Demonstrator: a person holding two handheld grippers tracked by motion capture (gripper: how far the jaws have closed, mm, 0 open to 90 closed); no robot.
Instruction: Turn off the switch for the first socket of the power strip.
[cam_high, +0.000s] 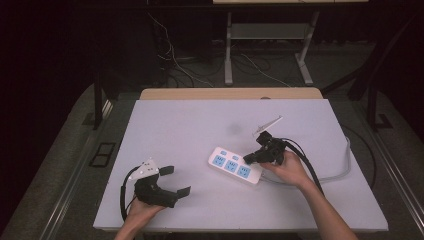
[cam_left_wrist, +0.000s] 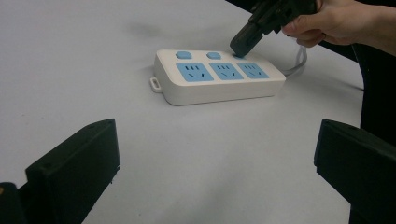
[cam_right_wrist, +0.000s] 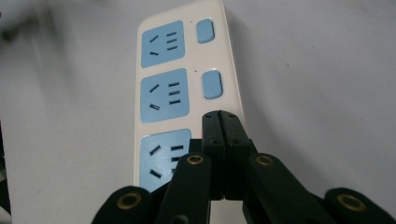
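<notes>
A white power strip (cam_high: 235, 167) with three blue sockets and blue rocker switches lies right of the table's middle; it also appears in the left gripper view (cam_left_wrist: 219, 77) and the right gripper view (cam_right_wrist: 182, 88). My right gripper (cam_high: 248, 158) is shut, jaws pressed together with nothing between them. Its tip (cam_right_wrist: 220, 116) rests on the strip's top where the third switch sits, hiding that switch; the left gripper view shows the tip (cam_left_wrist: 240, 46) touching down behind the sockets. My left gripper (cam_high: 177, 181) sits low at the front left, open and empty, jaws wide apart.
The strip's grey cable (cam_high: 340, 172) loops off to the right behind my right hand. The table (cam_high: 175, 125) is a pale flat sheet with a wooden edge at the back. Black gripper cables trail off the front left and right.
</notes>
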